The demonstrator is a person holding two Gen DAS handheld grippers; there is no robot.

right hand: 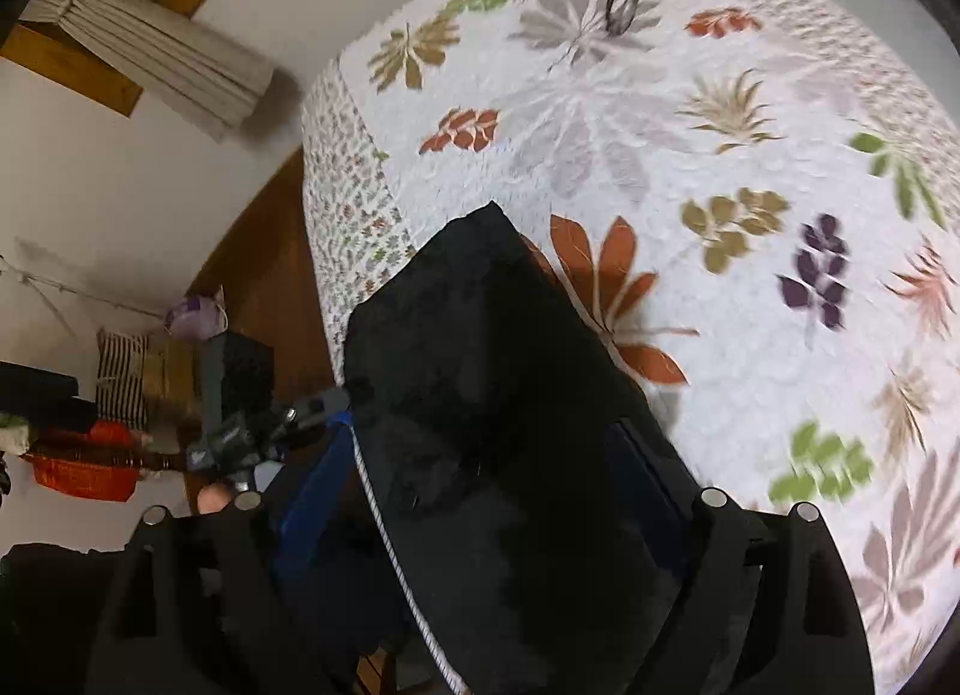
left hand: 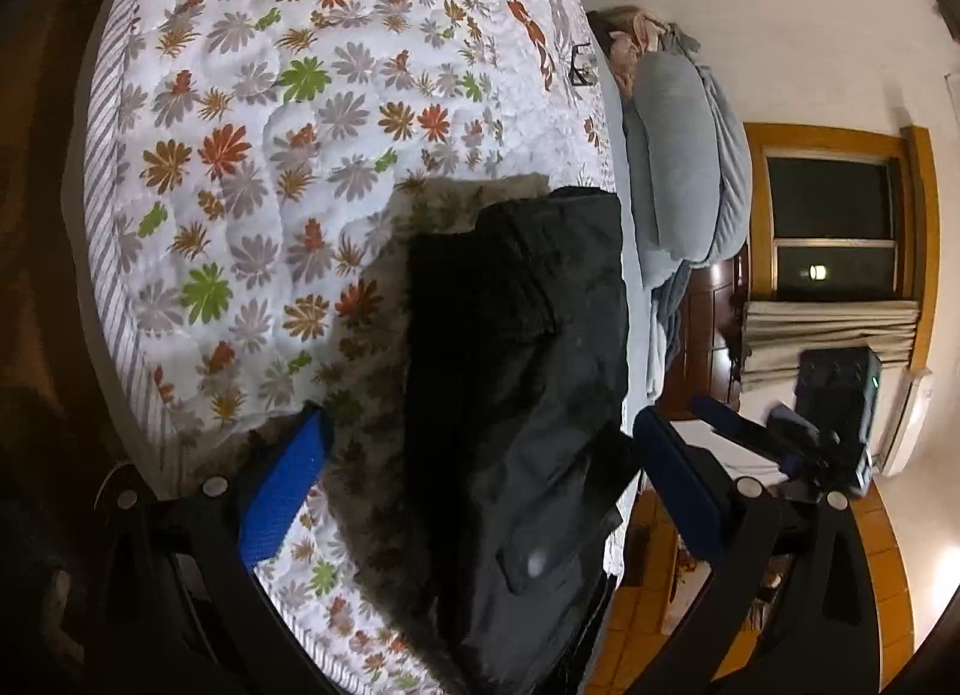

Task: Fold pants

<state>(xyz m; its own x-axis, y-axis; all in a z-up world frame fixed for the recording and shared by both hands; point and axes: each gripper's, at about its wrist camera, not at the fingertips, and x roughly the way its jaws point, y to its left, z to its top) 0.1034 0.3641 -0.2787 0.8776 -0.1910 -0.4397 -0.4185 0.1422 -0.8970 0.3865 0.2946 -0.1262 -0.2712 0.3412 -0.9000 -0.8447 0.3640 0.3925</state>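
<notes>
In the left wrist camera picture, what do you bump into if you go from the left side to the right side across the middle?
Flowery bedspread → black pants → grey pillow → dark window with a wooden frame.

Floral quilt point(left hand: 252, 167), grey pillows point(left hand: 678, 167), curtain point(right hand: 168, 59).

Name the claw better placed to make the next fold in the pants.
Probably the left claw: the black pants hang between its wide-open fingers. The right claw is open too, with the pants across it, but its view is blurred.
</notes>
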